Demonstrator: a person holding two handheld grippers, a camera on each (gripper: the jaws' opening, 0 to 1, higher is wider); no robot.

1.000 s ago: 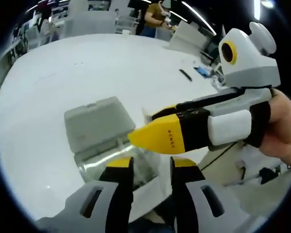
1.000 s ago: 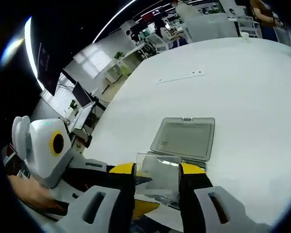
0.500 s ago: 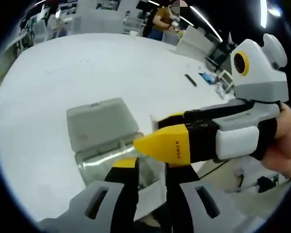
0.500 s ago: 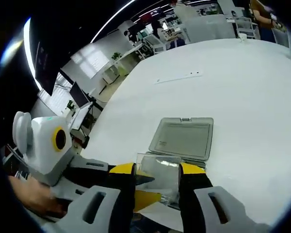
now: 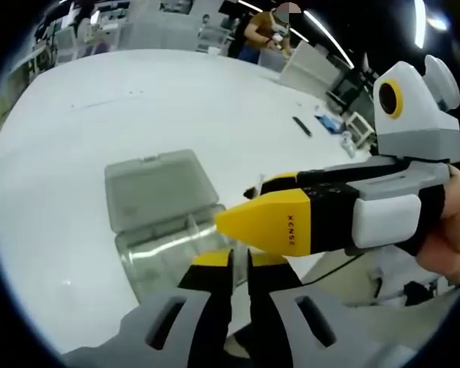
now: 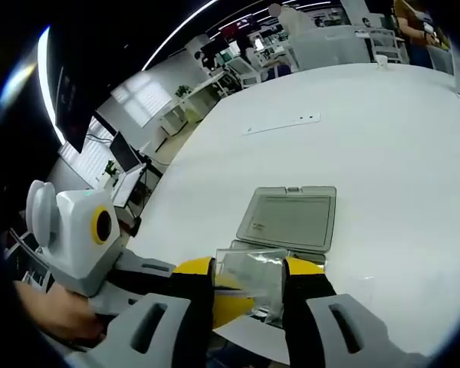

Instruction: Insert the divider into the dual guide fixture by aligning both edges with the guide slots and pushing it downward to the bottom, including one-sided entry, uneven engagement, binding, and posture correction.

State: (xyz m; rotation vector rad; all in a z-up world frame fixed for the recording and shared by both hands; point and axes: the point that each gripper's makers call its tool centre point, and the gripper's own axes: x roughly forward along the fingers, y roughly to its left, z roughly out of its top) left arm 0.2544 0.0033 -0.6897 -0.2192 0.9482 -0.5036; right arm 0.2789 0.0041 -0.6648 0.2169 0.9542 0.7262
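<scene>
The fixture is a clear plastic box (image 5: 165, 253) with its grey lid (image 5: 157, 188) lying open behind it on the white table (image 5: 100, 100). My left gripper (image 5: 238, 268) has its jaws almost together over the box's near right corner, apparently pinching the thin wall. The right gripper (image 5: 249, 222) reaches in from the right, its yellow tip over the box. In the right gripper view, my right gripper (image 6: 249, 272) is shut on the clear divider (image 6: 251, 270), which spans the two jaws above the box, in front of the lid (image 6: 287, 218). The left gripper (image 6: 226, 305) lies low at the left.
A hand (image 5: 448, 238) grips the right gripper's handle. Small dark and blue items (image 5: 310, 123) lie at the table's far right edge. Desks, chairs and a person (image 5: 264, 31) stand beyond the table. The table edge (image 6: 192, 180) runs close on the left.
My left gripper's jaws have closed from a wide gap to a narrow slit at the box's corner. The right gripper still holds the divider and has barely moved.
</scene>
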